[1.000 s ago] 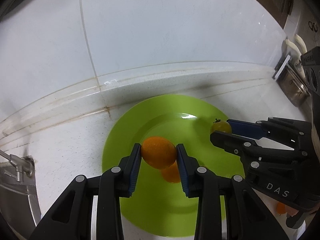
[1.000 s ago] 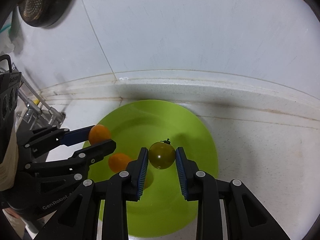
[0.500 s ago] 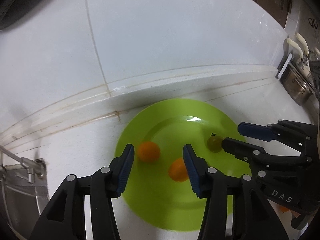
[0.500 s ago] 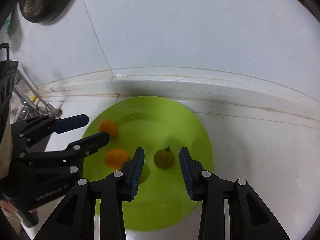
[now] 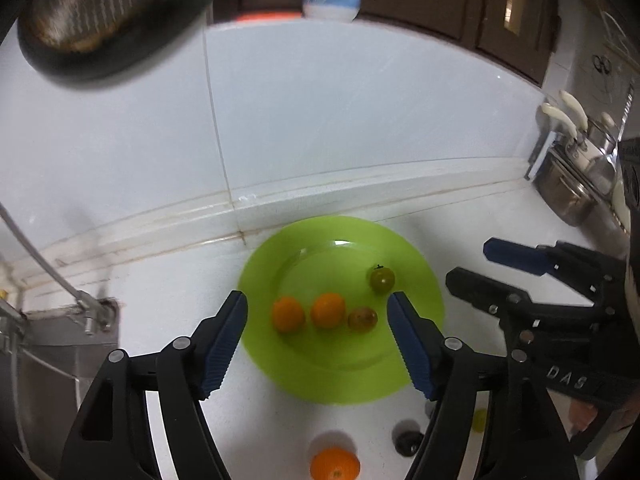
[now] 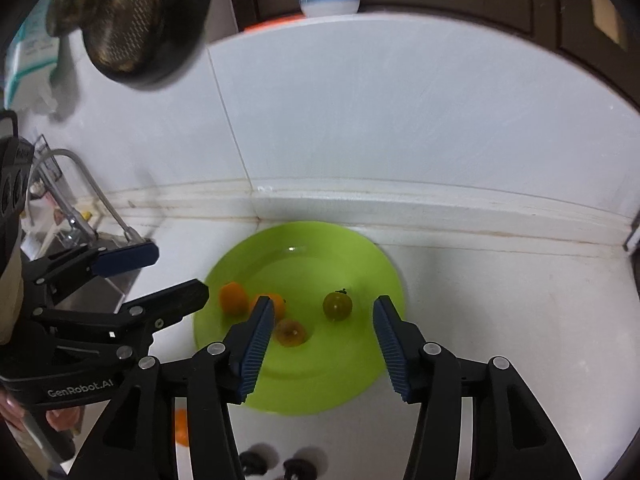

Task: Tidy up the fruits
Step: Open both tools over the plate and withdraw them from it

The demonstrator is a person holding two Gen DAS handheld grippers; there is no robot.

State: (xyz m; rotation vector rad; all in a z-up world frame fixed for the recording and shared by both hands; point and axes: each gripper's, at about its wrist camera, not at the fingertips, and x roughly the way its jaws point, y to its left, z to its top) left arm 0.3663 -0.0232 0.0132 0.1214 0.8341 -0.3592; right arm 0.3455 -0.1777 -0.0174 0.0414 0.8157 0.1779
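Observation:
A lime-green plate lies on the white counter by the wall. On it sit two oranges, a brownish tomato and a green tomato. My left gripper hovers above the plate's near side, jaws opening, gripping nothing. My right gripper hangs over the plate too, jaws opening and empty, the green tomato lying free below it. The right gripper is right of the plate in the left wrist view. The left gripper is left of the plate in the right wrist view.
Another orange and small dark fruits lie on the counter in front of the plate. A steel sink with a faucet is at the left. Pots stand at the right. A dark pan hangs above.
The left gripper let go of its orange and the right one of the green tomato; both fruits now rest on the plate. Both grippers opened wider, rose and drew back.

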